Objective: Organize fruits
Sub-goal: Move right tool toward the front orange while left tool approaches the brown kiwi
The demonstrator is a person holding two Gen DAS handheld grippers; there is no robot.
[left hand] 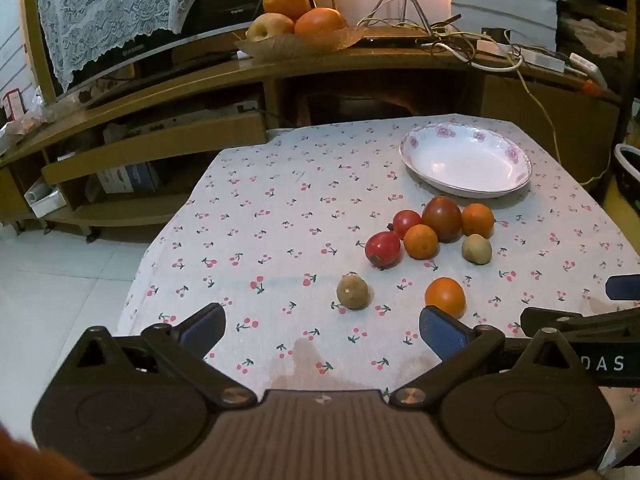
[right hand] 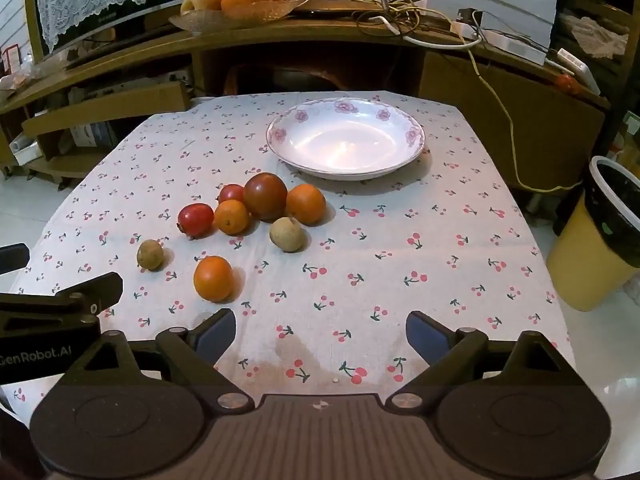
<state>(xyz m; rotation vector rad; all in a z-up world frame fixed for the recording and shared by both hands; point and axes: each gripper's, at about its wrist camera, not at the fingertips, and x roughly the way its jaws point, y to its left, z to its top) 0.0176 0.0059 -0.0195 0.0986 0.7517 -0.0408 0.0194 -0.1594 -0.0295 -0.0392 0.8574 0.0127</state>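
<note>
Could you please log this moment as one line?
left gripper: open, empty | right gripper: open, empty | white floral plate: empty | fruits: on tablecloth

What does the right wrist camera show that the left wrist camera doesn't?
Only the right wrist view shows the yellow bin beside the table. Only the left wrist view shows the boxes on the low shelf. Both show the empty plate, the eight fruits on the cloth, including the nearest orange, and the fruit tray on the cabinet. The left gripper and right gripper are both open, holding nothing.
</note>
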